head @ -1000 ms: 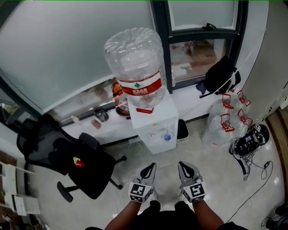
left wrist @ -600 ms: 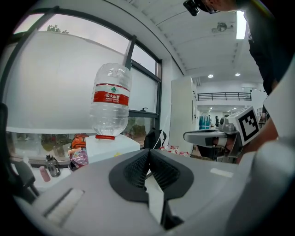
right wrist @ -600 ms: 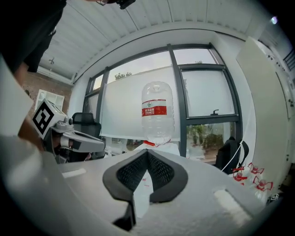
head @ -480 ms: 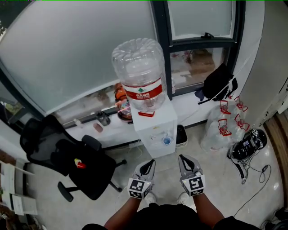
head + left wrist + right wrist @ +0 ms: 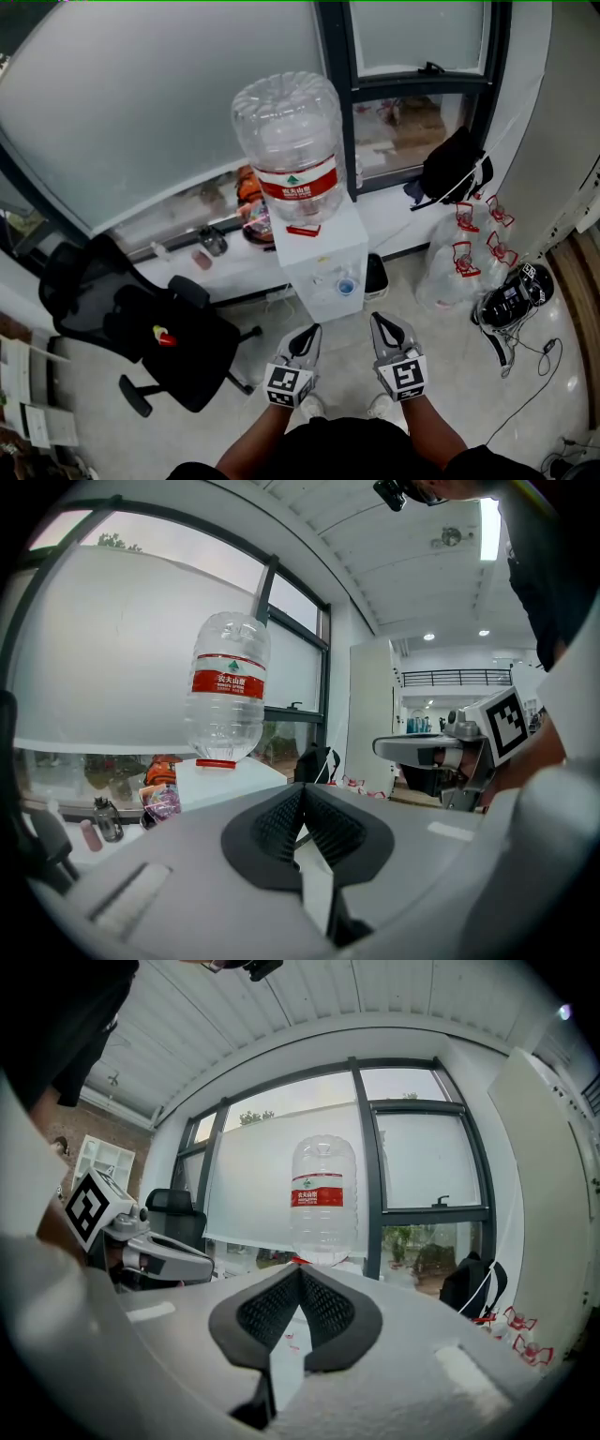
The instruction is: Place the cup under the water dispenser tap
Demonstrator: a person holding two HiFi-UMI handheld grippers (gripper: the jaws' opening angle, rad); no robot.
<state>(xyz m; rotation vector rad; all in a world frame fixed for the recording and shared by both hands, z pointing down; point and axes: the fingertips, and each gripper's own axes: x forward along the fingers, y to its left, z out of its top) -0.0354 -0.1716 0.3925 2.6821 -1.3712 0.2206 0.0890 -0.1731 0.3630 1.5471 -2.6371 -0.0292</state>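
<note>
Seemingly idle: left tongs (image 5: 311, 331) and right tongs (image 5: 379, 321) closed, empty, facing the dispenser (image 5: 323, 258); blue thing (image 5: 347, 284) on its front, perhaps the cup.

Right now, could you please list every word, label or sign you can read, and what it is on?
"农夫山泉": white on the red label of the water bottle atop the dispenser.
Finer print below it: too small to read.
Cube markers on the left gripper and right gripper: patterns only, no words.
</note>
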